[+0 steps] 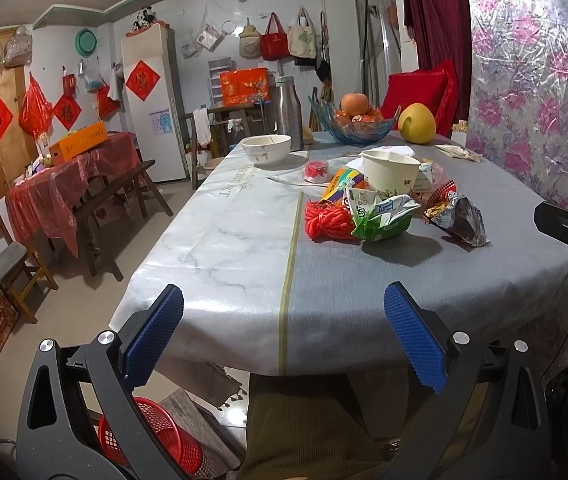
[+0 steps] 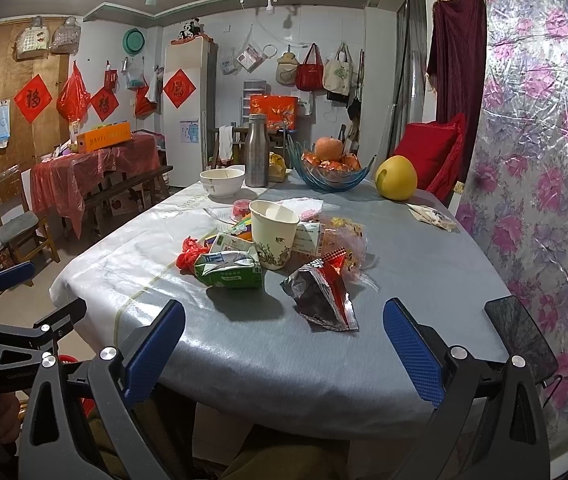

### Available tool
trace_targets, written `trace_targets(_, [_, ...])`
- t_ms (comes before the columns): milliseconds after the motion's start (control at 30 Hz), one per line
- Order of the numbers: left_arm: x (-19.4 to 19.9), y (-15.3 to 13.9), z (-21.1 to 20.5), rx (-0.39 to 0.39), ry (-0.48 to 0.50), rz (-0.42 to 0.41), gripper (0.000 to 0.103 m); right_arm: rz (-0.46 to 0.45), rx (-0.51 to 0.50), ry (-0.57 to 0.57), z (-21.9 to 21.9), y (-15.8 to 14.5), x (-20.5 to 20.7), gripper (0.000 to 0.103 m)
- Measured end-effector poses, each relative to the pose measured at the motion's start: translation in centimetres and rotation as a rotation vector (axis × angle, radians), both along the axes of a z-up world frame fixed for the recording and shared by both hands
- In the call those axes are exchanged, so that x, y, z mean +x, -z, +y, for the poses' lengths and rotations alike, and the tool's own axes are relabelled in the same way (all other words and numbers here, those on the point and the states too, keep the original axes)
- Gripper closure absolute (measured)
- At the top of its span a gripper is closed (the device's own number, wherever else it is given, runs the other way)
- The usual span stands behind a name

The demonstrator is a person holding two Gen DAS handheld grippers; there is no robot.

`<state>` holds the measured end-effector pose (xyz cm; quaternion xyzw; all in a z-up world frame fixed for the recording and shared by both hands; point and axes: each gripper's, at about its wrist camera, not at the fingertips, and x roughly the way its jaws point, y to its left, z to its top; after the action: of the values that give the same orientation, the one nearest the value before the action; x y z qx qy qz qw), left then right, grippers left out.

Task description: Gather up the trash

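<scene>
Both the left gripper [image 1: 284, 344] and right gripper [image 2: 284, 348] hang wide and empty at the bench [image 2: 323, 360] edge, while mid-bench the crumpled foil wrapper [image 2: 321, 296] looks light, crackly, best pinched on a raised fold.

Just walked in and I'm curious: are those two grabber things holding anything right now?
Left gripper: open, holding nothing, short of the table's near edge.
Right gripper: open, holding nothing, short of the crumpled wrapper.
</scene>
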<state>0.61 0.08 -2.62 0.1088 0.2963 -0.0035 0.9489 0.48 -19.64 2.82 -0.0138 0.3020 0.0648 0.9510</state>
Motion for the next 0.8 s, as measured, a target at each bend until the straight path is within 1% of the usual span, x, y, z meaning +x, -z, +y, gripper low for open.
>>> trace_targets(33, [0.1,0.0,-0.1,0.037,-0.001,0.029,0.006,0.003,0.003,-0.001,-0.1,0.1,0.2,0.006])
trace_targets(100, [0.1,0.0,-0.2,0.049,-0.002,0.039,0.006,0.007,0.006,-0.002,0.0,0.4,0.2,0.006])
trace_targets(233, [0.2,-0.1,-0.2,-0.005,-0.003,0.001,0.006,0.024,0.008,-0.006,-0.3,0.7,1.0,0.006])
trace_targets(333, [0.5,0.0,-0.3,-0.014,-0.006,0.012,0.006,0.035,0.009,-0.010,-0.4,1.0,1.6,0.006])
trace_targets(367, [0.8,0.1,-0.2,-0.031,-0.006,0.000,0.006,0.036,0.010,-0.010,-0.5,1.1,1.8,0.006])
trace_targets(433, [1.0,0.3,-0.3,-0.025,-0.008,0.002,0.006,0.044,0.012,-0.010,-0.6,1.4,2.4,0.006])
trace_targets(500, [1.4,0.5,-0.4,-0.005,-0.013,-0.027,0.006,0.056,0.017,-0.011,-0.7,1.8,3.1,0.006])
trace_targets(567, [2.0,0.9,-0.3,0.001,-0.017,-0.022,0.006,0.071,0.022,-0.010,-0.9,2.3,3.6,0.006])
trace_targets(667, [2.9,1.5,0.0,0.002,-0.024,-0.007,0.006,0.111,0.032,-0.013,-1.0,3.6,5.0,0.006])
trace_targets(733, [3.6,1.9,0.2,-0.018,-0.030,0.024,0.006,0.131,0.034,-0.014,-1.1,4.5,5.7,0.006])
trace_targets(800, [4.6,2.5,0.5,-0.057,-0.032,0.062,0.006,0.153,0.033,-0.015,-1.2,5.6,6.6,0.006])
